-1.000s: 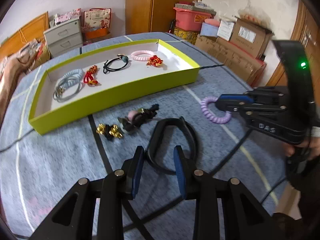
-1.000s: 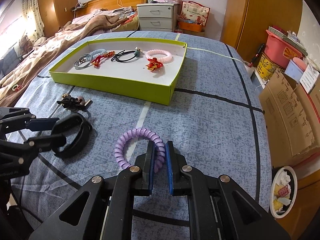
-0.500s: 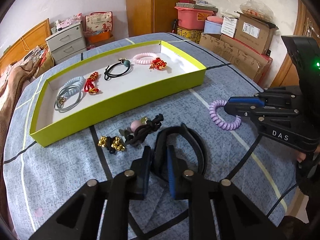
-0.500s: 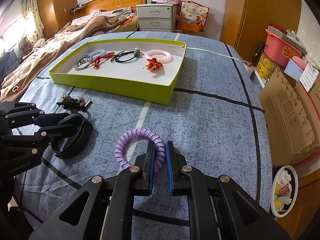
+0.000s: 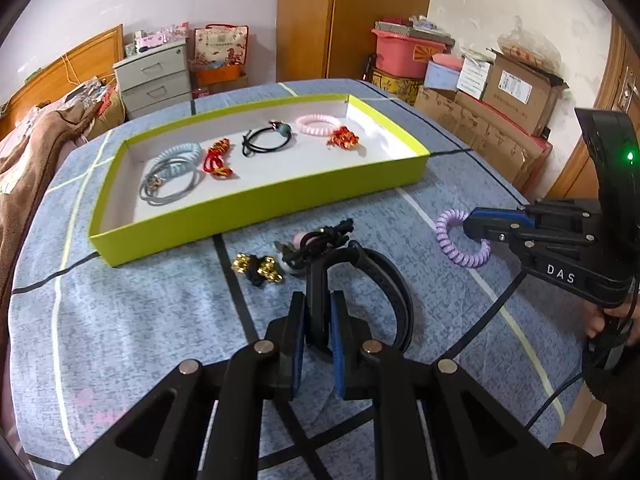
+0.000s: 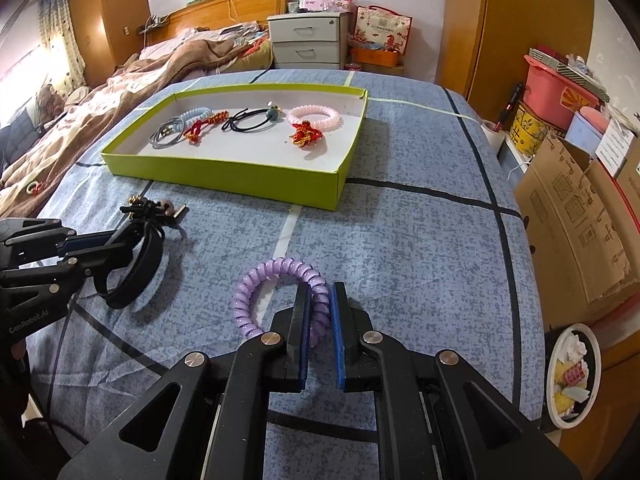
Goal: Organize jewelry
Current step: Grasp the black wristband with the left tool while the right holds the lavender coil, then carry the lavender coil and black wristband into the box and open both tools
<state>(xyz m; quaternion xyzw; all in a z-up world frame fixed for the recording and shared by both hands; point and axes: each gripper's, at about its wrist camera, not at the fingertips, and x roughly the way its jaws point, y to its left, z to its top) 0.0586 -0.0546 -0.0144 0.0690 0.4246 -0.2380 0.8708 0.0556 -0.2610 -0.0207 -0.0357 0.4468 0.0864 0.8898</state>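
My left gripper is shut on a black band, lifted a little off the blue cloth; it also shows in the right wrist view. My right gripper is shut on a purple spiral hair tie, which the left wrist view shows held above the cloth. A yellow-green tray behind holds a blue coil tie, red knots, a black tie and a pink spiral tie. A gold-bead tie and a black knotted tie lie on the cloth.
The table has a blue grid-patterned cloth. Cardboard boxes and a small bin stand off its right edge. A bed and a drawer unit lie beyond the tray.
My left gripper closed on the black band and raised it a little. My right gripper kept its hold on the purple tie and lifted slightly.
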